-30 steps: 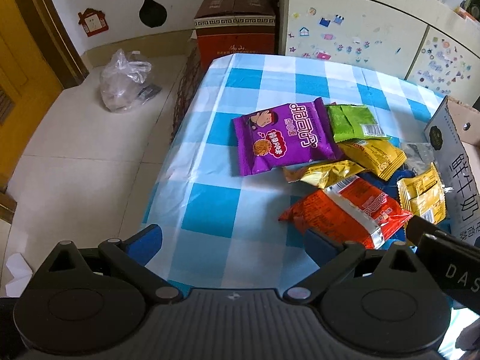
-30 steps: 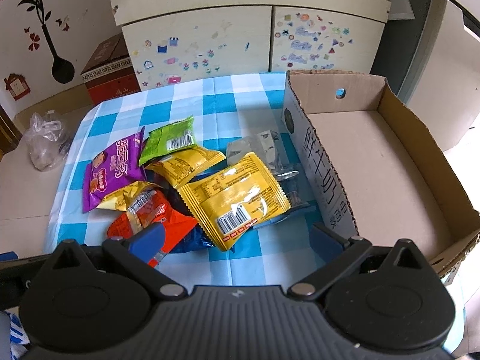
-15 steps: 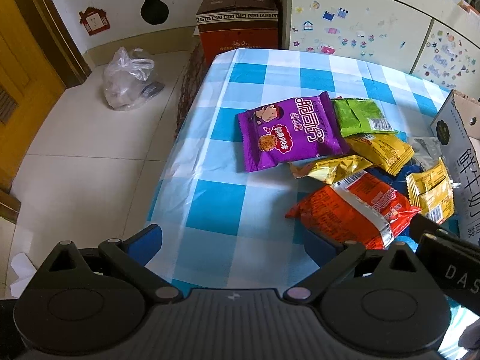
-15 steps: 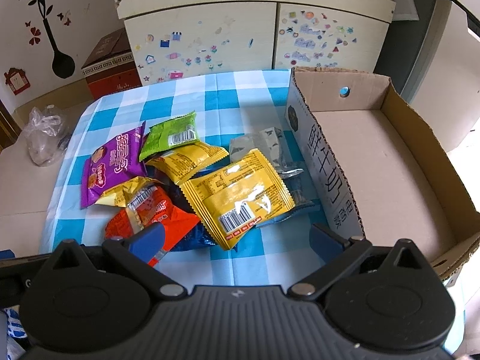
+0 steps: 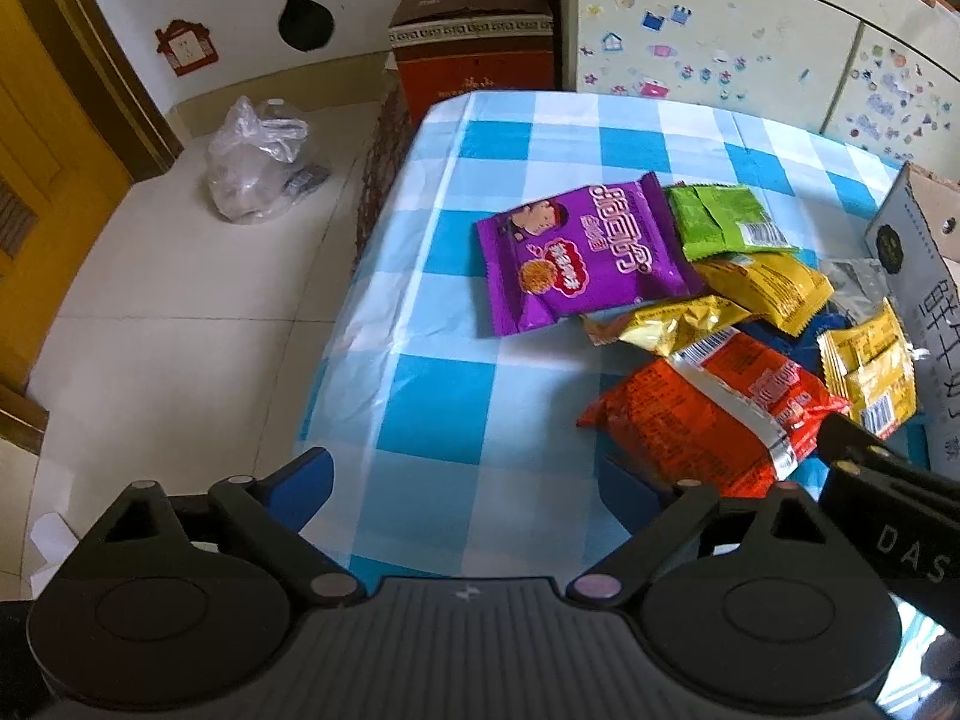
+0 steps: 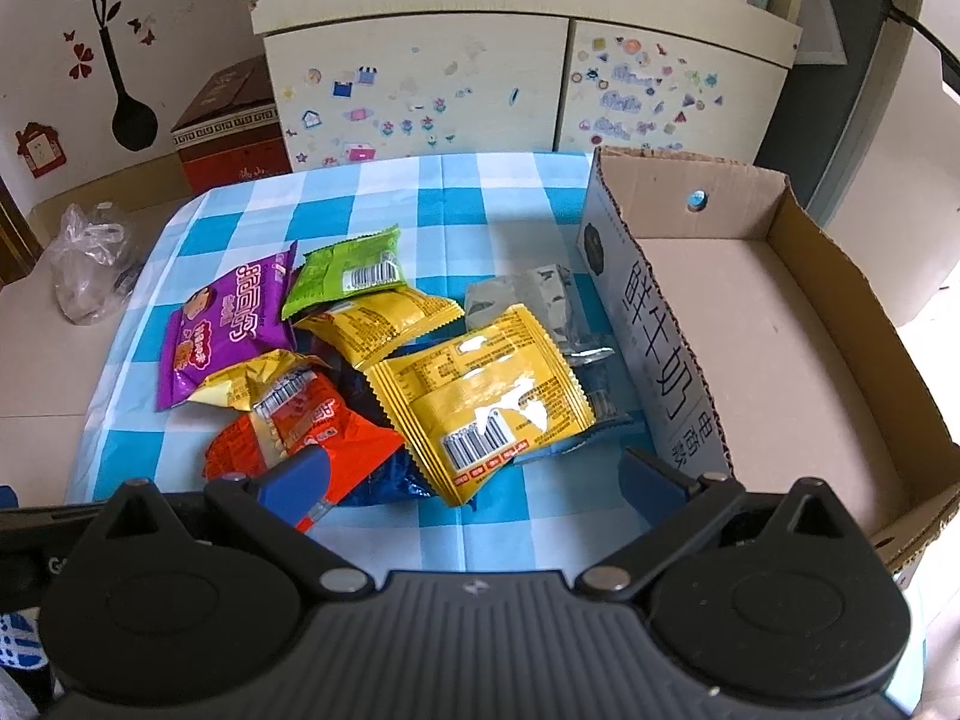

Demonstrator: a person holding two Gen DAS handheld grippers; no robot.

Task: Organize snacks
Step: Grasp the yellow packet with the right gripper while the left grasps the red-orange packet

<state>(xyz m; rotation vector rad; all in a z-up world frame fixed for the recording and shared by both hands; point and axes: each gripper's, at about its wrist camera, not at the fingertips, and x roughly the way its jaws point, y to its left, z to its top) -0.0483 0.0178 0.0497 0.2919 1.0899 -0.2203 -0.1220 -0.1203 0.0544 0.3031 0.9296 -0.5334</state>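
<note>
Above the checked table (image 6: pixel 456 192), left gripper (image 5: pixel 465 483) and right gripper (image 6: pixel 474 477) fingers apart, snack packets (image 6: pixel 480 402) beside cardboard box (image 6: pixel 780 324)

Stickered cabinet (image 6: pixel 522 90), tiled floor (image 5: pixel 180 312), perhaps daylight.

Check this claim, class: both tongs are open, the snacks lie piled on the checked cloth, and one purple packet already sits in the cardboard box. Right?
Not quite. The right wrist view shows the cardboard box empty; the purple packet lies on the checked cloth with the other snacks. The rest holds.
</note>
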